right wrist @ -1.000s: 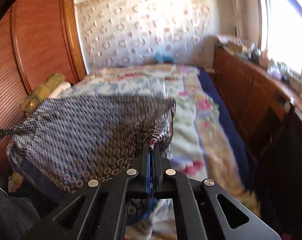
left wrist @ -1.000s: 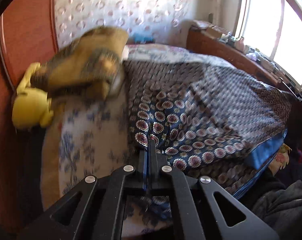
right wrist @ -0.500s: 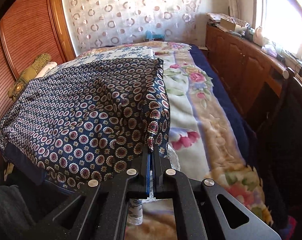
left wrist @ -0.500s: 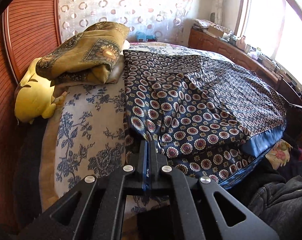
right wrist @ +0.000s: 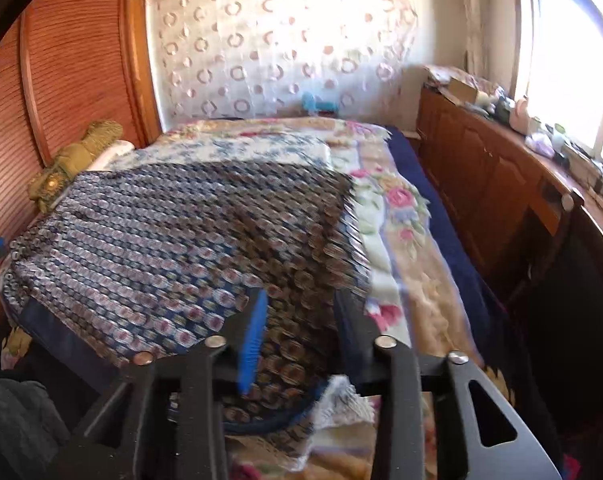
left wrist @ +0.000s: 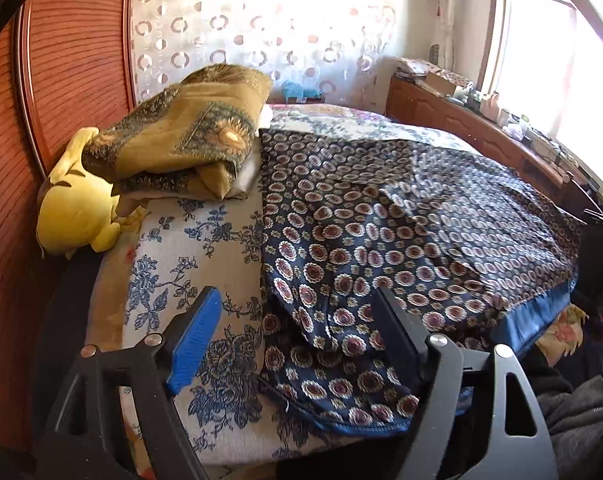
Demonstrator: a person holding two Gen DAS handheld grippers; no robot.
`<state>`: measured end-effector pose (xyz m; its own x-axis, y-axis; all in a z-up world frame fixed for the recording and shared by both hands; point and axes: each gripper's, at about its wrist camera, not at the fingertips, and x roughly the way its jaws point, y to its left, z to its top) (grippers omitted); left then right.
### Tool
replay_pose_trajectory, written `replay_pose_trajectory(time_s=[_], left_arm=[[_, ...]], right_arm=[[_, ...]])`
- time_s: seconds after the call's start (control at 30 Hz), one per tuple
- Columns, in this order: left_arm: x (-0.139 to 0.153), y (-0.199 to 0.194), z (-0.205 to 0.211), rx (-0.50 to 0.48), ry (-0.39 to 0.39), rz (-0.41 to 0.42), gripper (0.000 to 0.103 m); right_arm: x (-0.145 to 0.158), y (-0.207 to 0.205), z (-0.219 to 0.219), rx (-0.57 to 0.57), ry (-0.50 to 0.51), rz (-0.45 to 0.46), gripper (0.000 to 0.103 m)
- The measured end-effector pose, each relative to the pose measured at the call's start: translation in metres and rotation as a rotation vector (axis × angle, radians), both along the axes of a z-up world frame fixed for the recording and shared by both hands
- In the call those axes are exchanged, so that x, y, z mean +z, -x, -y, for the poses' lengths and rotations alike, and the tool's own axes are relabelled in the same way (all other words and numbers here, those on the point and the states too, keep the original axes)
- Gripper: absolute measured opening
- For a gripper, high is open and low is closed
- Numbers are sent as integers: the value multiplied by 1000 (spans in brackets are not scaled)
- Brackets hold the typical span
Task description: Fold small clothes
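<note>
A navy garment with a red-and-cream medallion print (left wrist: 381, 240) lies spread flat across the bed, its plain blue hem at the near edge. It also shows in the right wrist view (right wrist: 161, 240). My left gripper (left wrist: 297, 300) is open just above the garment's near left corner, touching nothing. My right gripper (right wrist: 301, 300) is open over the garment's near right corner, its jaws apart and holding nothing. That view is blurred by motion.
A folded olive-gold blanket (left wrist: 189, 132) and a yellow plush toy (left wrist: 75, 216) lie at the headboard end. The floral bedspread (left wrist: 189, 248) shows beside the garment. A wooden cabinet (right wrist: 493, 168) with clutter runs along the window side. Dark clothing (left wrist: 581, 420) lies at the near right.
Both grippers were shut on the garment's corners and laid it down on the bed. Now both have opened and let go; the garment rests flat.
</note>
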<state>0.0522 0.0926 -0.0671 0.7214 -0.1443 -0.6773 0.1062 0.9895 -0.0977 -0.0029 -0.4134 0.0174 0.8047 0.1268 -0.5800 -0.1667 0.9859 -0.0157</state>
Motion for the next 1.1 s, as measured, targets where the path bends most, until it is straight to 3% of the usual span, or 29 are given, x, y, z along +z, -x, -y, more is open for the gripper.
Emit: replay_pose_trajectory(time_s=[0.17, 0.33, 0.8, 1.03, 1.1], left_arm=[[-12, -11, 3, 28, -29, -29, 78], [-20, -17, 5, 38, -35, -49, 78], [-32, -19, 5, 40, 1, -68, 78], [-31, -14, 0, 56, 30, -53, 51], [-31, -12, 0, 56, 33, -51, 45]], right_arm=[[0, 4, -36, 71, 6, 17, 54], [-13, -5, -78, 150, -22, 2, 55], [-62, -39, -173, 299, 40, -92, 55], [-81, -54, -186, 285, 77, -82, 61], [-85, -55, -190, 282, 79, -72, 68]])
